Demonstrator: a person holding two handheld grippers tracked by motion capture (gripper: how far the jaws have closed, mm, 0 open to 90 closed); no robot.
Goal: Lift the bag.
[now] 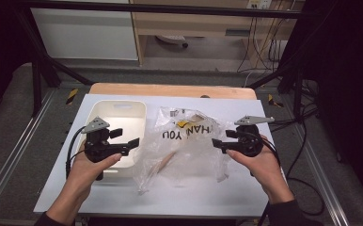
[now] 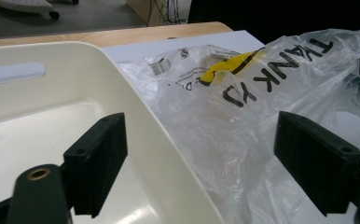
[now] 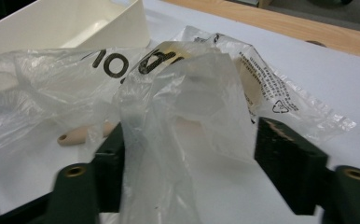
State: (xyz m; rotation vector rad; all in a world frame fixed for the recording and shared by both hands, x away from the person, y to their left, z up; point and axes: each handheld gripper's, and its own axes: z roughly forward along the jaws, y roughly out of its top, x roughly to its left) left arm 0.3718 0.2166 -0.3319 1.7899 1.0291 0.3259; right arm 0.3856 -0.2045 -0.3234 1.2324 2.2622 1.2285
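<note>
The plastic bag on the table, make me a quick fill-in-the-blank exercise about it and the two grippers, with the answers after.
1. The clear plastic bag carries ____ lettering.
2. The cream bin lies beside the bag, on the side of the ____ gripper.
3. The left gripper and the right gripper both have their jaws ____.
4. In the right gripper view, a fold of the bag rises ____ the jaws.

Missing words: black; left; open; between

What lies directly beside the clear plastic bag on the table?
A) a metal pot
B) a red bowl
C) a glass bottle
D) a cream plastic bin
D: the cream plastic bin stands right beside the clear plastic bag, whose edge reaches the bin's rim.
</note>
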